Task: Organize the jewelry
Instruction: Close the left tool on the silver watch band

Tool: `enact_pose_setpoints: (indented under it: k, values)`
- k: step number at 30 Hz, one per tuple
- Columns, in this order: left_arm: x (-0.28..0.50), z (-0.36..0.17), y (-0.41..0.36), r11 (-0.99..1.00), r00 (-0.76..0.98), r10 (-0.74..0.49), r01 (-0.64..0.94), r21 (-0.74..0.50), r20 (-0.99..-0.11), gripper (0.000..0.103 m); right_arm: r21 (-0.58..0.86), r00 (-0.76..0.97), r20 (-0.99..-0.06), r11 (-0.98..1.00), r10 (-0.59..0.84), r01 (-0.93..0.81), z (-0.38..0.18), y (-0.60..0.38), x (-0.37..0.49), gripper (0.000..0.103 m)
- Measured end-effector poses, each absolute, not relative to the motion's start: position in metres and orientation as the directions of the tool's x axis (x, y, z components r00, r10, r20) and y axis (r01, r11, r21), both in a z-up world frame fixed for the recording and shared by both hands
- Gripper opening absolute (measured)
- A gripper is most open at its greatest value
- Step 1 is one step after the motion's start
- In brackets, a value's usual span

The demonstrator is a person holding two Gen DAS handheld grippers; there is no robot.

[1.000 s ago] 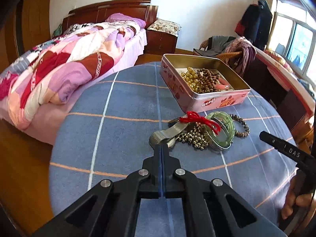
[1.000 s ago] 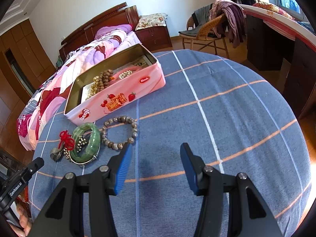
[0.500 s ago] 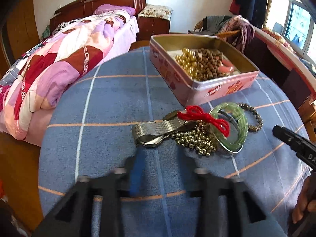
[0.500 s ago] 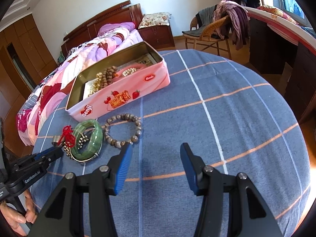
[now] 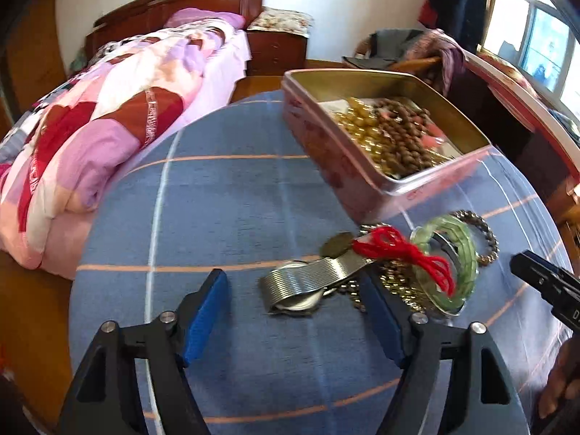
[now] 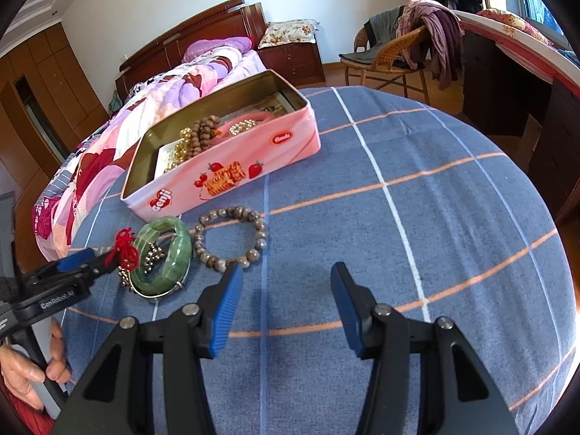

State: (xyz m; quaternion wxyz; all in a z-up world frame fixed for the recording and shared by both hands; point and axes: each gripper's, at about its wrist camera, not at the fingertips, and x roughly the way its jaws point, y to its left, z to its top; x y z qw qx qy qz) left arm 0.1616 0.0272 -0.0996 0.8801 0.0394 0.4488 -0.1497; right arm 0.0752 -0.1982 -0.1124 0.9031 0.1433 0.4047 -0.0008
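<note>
Your left gripper [image 5: 295, 297] has its blue-padded fingers [image 5: 204, 317] spread wide, one on either side of the watch [image 5: 301, 290], holding nothing. The watch lies on the blue plaid tablecloth [image 5: 217, 199], its ribbed metal band folded over the case. The right pad sits close against the watch and the small gold beads [image 5: 398, 286] beside it; whether it touches them you cannot tell from here.

Your right gripper [image 6: 286, 301] is likewise parted and holds nothing, low over bare cloth. Its left fingertip is just beside the grey-brown bead bracelet [image 6: 232, 235], overlapping the near edge of the loop in view; contact is unclear.

Just past the watch sits the loose pile: a red knotted cord [image 5: 402, 250] draped over the green jade bangle [image 5: 453, 253], with the gold beads partly inside and under the bangle, and a dark round pendant [image 5: 337, 244] at the cord's near end. The bead bracelet lies against the bangle's far side in the left view.

Beyond the pile stands the open pink tin [image 6: 232, 166], printed with strawberries, just apart from the bangle and bracelet. It already holds brown wooden beads [image 5: 402, 134], yellow-gold beads [image 5: 362, 130] and something pink.

Further back: a bed [image 6: 163, 87] with a pink patchwork quilt, a wicker chair [image 6: 388, 54] with clothes thrown over it.
</note>
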Motion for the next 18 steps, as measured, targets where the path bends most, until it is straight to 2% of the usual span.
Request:
enact_pose_setpoints:
  k: [1, 2, 6, 14, 15, 16, 18]
  values:
    - [0.160, -0.098, 0.026, 0.947, 0.554, -0.243, 0.315, -0.070, -0.796, 0.050, 0.258, 0.672, -0.731, 0.959, 0.114, 0.117, -0.112, -0.198, 0.075, 0.054]
    - [0.157, -0.097, 0.025, 0.944, 0.559, -0.246, 0.322, -0.067, -0.791, 0.044, 0.256, 0.672, -0.732, 0.959, 0.113, 0.118, -0.112, -0.198, 0.075, 0.054]
    - [0.148, -0.096, 0.024, 0.942, 0.570, -0.255, 0.329, -0.067, -0.781, 0.043, 0.247, 0.673, -0.732, 0.962, 0.105, 0.119, -0.112, -0.198, 0.076, 0.054]
    - [0.097, -0.064, 0.045, 0.945, 0.652, -0.310, 0.291, -0.149, -0.691, 0.043, 0.263, 0.680, -0.725, 0.957, 0.111, 0.125, -0.112, -0.201, 0.074, 0.054]
    - [0.087, -0.061, 0.050, 0.941, 0.656, -0.326, 0.293, -0.169, -0.680, 0.037, 0.263, 0.681, -0.723, 0.958, 0.114, 0.118, -0.111, -0.200, 0.074, 0.054]
    - [0.082, -0.058, 0.053, 0.938, 0.654, -0.338, 0.296, -0.181, -0.677, 0.001, 0.259, 0.681, -0.723, 0.959, 0.115, 0.113, -0.111, -0.198, 0.074, 0.054]
    - [0.075, -0.052, 0.060, 0.934, 0.654, -0.351, 0.292, -0.204, -0.670, 0.000, 0.245, 0.683, -0.722, 0.965, 0.113, 0.099, -0.110, -0.194, 0.075, 0.054]
